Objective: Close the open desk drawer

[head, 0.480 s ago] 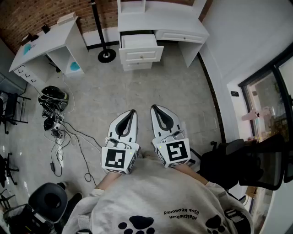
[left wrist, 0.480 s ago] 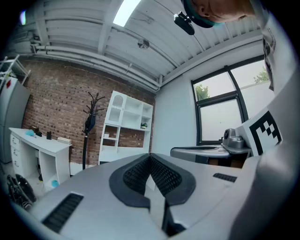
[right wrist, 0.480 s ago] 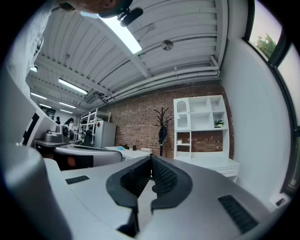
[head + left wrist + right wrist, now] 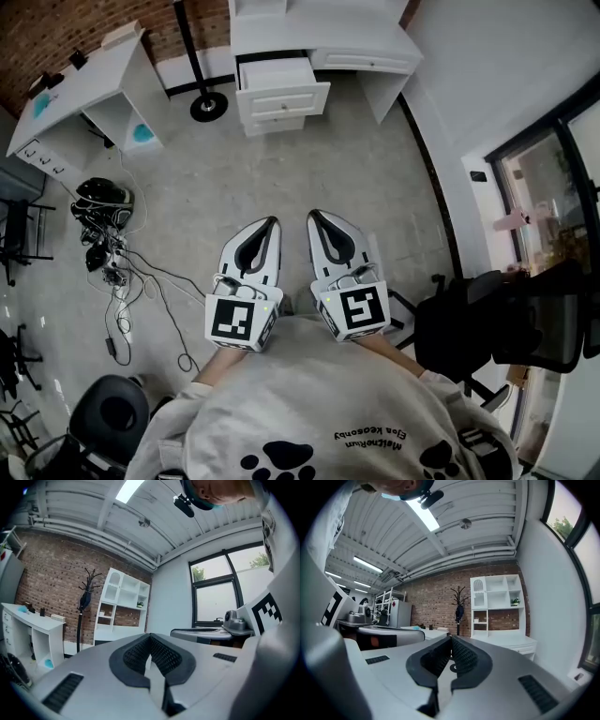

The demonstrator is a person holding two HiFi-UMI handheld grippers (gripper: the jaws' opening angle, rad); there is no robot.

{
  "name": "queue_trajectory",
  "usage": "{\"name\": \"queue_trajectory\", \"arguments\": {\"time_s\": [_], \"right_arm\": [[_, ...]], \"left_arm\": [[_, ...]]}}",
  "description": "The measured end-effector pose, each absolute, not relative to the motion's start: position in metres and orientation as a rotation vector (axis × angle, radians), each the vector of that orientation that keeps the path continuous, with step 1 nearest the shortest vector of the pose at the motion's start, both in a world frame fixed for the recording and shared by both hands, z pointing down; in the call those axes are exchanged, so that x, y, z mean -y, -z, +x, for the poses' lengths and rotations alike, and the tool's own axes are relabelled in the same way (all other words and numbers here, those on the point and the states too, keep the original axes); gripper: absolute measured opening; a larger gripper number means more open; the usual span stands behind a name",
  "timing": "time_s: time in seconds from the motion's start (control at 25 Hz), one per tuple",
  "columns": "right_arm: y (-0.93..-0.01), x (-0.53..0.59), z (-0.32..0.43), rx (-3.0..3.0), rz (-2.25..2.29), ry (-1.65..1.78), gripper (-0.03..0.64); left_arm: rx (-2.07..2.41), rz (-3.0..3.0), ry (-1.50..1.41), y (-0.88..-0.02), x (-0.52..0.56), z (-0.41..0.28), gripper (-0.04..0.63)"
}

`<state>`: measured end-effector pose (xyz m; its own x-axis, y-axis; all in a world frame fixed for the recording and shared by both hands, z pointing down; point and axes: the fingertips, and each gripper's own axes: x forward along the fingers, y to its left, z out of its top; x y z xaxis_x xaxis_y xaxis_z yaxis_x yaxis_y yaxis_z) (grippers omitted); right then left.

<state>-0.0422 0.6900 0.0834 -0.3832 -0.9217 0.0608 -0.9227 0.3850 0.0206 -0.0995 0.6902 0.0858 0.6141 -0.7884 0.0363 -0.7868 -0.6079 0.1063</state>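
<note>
Head view: drawer (image 4: 279,92) open, lettering (image 4: 370,437) unreadable.

Grey floor (image 4: 281,178) carries white desk (image 4: 319,39), coat-stand base (image 4: 208,106), cable tangle (image 4: 111,246), black chair (image 4: 506,328).

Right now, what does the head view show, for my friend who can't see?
The left gripper and right gripper, both shut and empty, point side by side at a white desk across the floor, its drawer open.

A brick wall (image 4: 56,33) backs the grey floor (image 4: 300,173); window (image 4: 553,183) at right, coat stand (image 4: 207,105) ahead, cables (image 4: 117,267) tangled at left.
</note>
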Motion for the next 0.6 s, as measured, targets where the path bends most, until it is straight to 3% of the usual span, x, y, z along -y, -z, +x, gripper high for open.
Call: {"name": "queue_trajectory", "arguments": {"time_s": [0.6], "right_arm": [[-0.092,-0.580,-0.016,2.664,1.630,-0.047,0.032]], "left_arm": [[1.360,2.706,0.063,-0.095,-0.587,-0.071,0.017]]}}
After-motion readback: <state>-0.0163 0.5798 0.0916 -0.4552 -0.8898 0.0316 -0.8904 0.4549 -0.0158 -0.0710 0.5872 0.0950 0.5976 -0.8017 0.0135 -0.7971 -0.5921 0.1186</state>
